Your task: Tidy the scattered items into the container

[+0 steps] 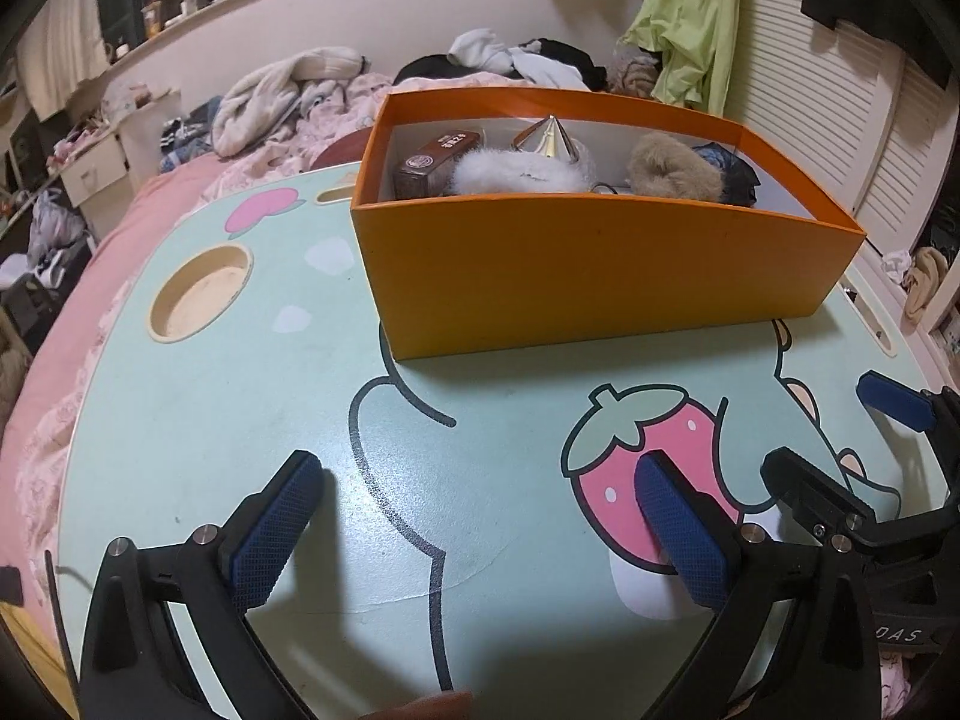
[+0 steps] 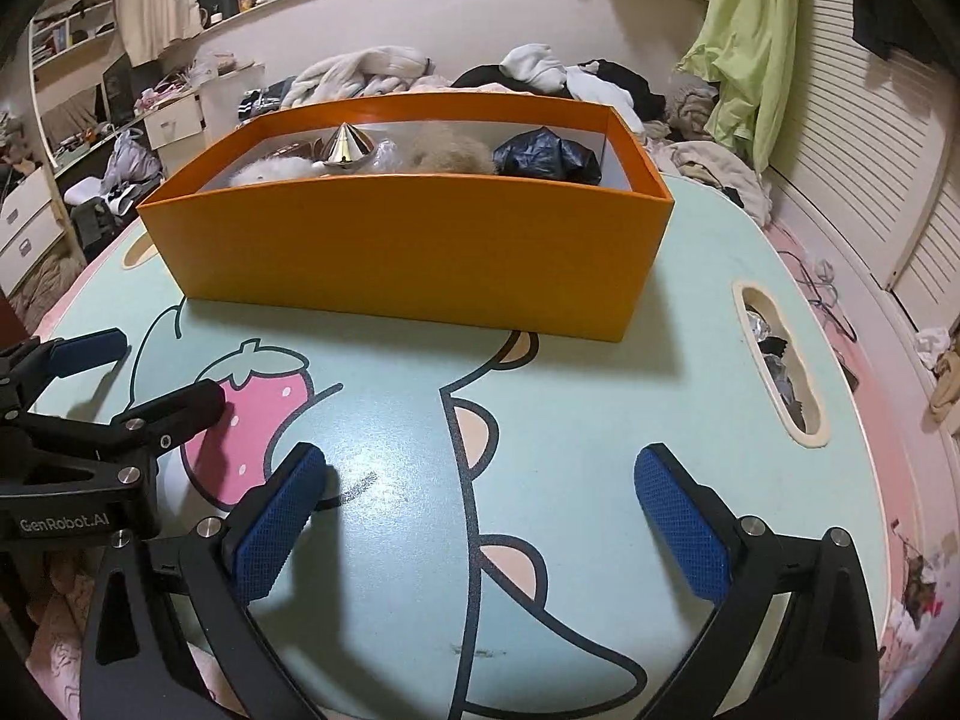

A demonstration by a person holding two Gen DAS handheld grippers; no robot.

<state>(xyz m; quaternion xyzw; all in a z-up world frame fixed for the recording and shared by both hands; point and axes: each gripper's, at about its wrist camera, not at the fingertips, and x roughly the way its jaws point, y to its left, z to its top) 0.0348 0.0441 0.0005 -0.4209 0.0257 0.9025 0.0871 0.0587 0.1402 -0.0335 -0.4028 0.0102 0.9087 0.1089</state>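
The orange box [image 1: 600, 276] is found on the far half of the mint-green cartoon-printed bench [image 1: 240, 420], which is set over a bed. Inside the box are seen a brown tin [image 1: 435, 162] at the left end, a white fluffy item [image 1: 516, 175] beside it, a silver cone [image 1: 547, 138] behind that, a tan fluffy item [image 1: 675, 171] further right, and a crumpled black bag [image 2: 547, 157] at the right end. No loose item is observed on the bench surface near the box.

The left claw [image 1: 480, 531] is held just above the near part of the bench, its jaws spread wide with nothing between them. The right claw [image 2: 480, 525] is likewise spread to its widest and is empty, low over the bench to the right of the left claw. A printed strawberry [image 2: 252, 414] lies between the two.
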